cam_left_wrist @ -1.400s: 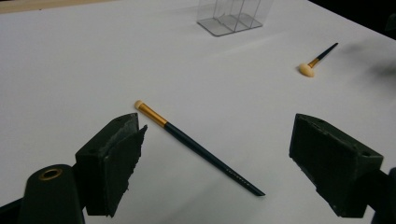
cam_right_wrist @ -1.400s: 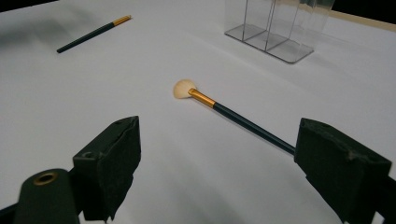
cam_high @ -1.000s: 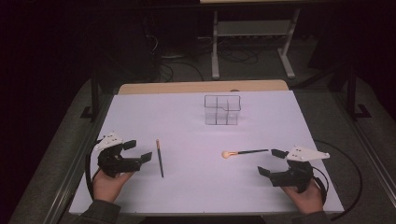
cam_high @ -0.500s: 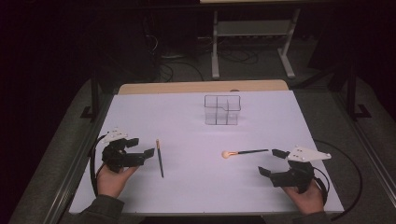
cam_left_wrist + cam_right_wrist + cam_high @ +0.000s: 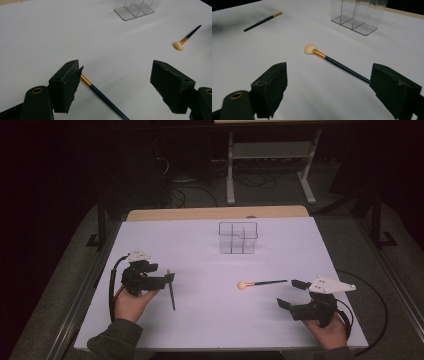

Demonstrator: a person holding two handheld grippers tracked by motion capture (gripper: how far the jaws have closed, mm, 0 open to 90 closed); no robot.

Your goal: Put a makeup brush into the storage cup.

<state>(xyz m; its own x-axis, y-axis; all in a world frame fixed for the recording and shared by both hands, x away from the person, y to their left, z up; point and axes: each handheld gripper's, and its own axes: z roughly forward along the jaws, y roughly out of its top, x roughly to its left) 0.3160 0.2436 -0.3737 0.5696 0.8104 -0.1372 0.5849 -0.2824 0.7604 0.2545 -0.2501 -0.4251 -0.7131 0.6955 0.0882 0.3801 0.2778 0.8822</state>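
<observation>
Two thin make-up brushes with dark handles and gold collars lie on the white table (image 5: pixel 200 245). The left brush (image 5: pixel 171 295) (image 5: pixel 105 98) lies between the jaws of my left gripper (image 5: pixel 162 274) (image 5: pixel 116 82), its head hidden behind one jaw. Those jaws have just been closing but stand wide apart, and their pads do not press on the brush. The other brush (image 5: pixel 260 283) (image 5: pixel 332 61) has a cream head, and its handle end lies near one jaw of my right gripper (image 5: pixel 291 293) (image 5: pixel 328 85), which is open and holds nothing.
A clear divided plastic organiser (image 5: pixel 238 238) (image 5: pixel 135 8) (image 5: pixel 357 17) stands upright at the back middle of the table. A wooden strip (image 5: pixel 215 213) runs along the far edge. Dark floor, cables and a metal stand lie beyond.
My left gripper has moved right and a little forward until its jaws straddle the head end of the left brush. The right gripper and both brushes have stayed put.
</observation>
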